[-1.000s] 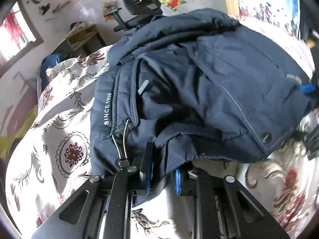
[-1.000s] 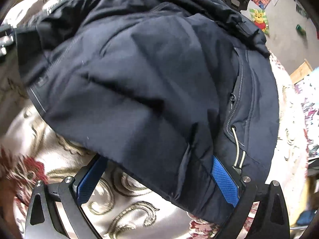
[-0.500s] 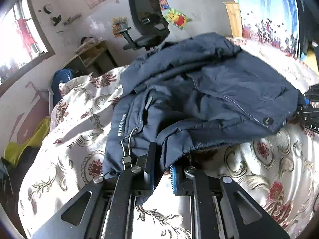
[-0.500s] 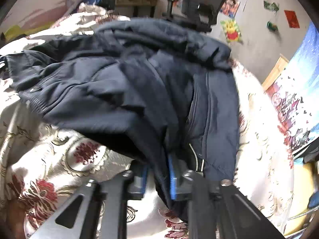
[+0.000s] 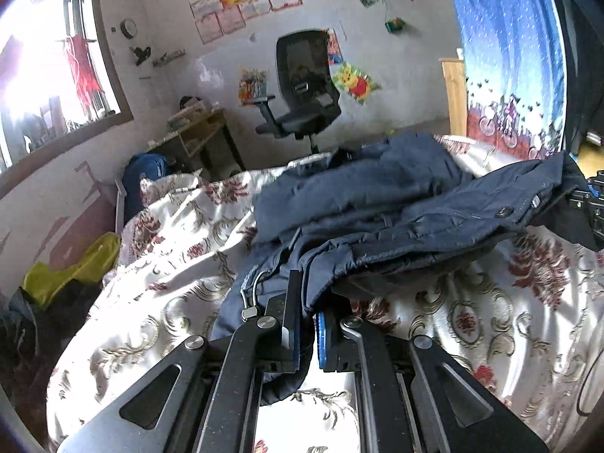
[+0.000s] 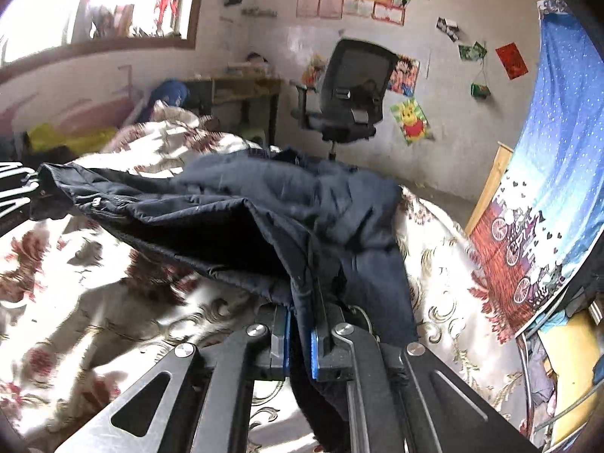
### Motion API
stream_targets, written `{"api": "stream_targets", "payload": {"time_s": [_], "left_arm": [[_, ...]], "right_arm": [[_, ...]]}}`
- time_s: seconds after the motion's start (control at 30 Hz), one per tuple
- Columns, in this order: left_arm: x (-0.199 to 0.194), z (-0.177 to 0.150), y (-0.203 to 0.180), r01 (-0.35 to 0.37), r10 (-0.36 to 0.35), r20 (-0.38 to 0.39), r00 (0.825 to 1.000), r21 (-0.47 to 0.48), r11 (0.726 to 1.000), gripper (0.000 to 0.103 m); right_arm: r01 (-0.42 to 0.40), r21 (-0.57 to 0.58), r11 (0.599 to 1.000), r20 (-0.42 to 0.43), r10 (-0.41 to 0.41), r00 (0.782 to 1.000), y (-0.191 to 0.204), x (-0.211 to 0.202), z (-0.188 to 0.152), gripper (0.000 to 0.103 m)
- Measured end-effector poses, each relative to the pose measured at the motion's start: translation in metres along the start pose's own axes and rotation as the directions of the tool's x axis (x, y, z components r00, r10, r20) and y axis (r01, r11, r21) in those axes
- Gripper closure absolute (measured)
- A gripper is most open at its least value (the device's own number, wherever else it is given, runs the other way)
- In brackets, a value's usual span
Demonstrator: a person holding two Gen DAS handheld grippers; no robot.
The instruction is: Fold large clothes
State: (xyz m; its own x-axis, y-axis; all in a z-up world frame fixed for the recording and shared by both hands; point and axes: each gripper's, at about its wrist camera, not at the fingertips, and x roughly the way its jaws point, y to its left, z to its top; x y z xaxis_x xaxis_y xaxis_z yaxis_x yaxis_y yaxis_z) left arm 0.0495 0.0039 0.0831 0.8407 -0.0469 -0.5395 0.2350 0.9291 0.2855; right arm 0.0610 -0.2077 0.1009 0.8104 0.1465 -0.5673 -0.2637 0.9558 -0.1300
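A large navy padded jacket (image 5: pixel 385 204) lies across a bed covered with a white floral quilt (image 5: pixel 177 264). My left gripper (image 5: pixel 307 336) is shut on the jacket's near hem, beside a drawcord, and holds it lifted off the quilt. My right gripper (image 6: pixel 300 343) is shut on the other end of the same hem, and the jacket (image 6: pixel 271 207) hangs stretched between the two. The right gripper shows at the right edge of the left wrist view (image 5: pixel 589 204). The left gripper shows at the left edge of the right wrist view (image 6: pixel 15 192).
A black office chair (image 5: pixel 302 87) stands by the far wall, with a wooden desk (image 5: pixel 196 132) to its left. A blue curtain (image 5: pixel 506 49) hangs at the right. A yellow-green item (image 5: pixel 71 268) lies beside the bed at the left.
Both grippers have lifted and pulled back with the jacket hem, raising it off the quilt. The right gripper closed on the hem during the last second.
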Motion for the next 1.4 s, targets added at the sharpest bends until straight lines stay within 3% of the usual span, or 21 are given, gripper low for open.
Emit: {"api": "stream_targets", "payload": {"time_s": [0.2,0.57,1.1,1.4], "left_arm": [[-0.033,0.02,0.008,-0.032,0.032,0.032,0.999,0.011,0.999,0.098],[-0.016,0.06,0.011,-0.104,0.104,-0.003,0.995,0.028,0.994,0.098],[0.069,0.119,0.04,-0.122,0.12,0.026,0.992,0.055,0.991,0.098],[0.158,0.149,0.075,-0.075,0.074,0.053,0.996,0.019,0.997,0.098]], "right_arm": [[-0.062,0.033,0.998,0.055,0.06,0.997,0.0,-0.041,0.021,0.097],[-0.064,0.011,0.998,0.101,0.063,0.993,-0.006,-0.03,0.049,0.097],[-0.04,0.003,0.999,0.095,0.039,0.995,-0.038,0.04,0.12,0.097],[0.007,-0.02,1.0,0.074,-0.006,0.997,-0.054,0.132,0.172,0.097]]}}
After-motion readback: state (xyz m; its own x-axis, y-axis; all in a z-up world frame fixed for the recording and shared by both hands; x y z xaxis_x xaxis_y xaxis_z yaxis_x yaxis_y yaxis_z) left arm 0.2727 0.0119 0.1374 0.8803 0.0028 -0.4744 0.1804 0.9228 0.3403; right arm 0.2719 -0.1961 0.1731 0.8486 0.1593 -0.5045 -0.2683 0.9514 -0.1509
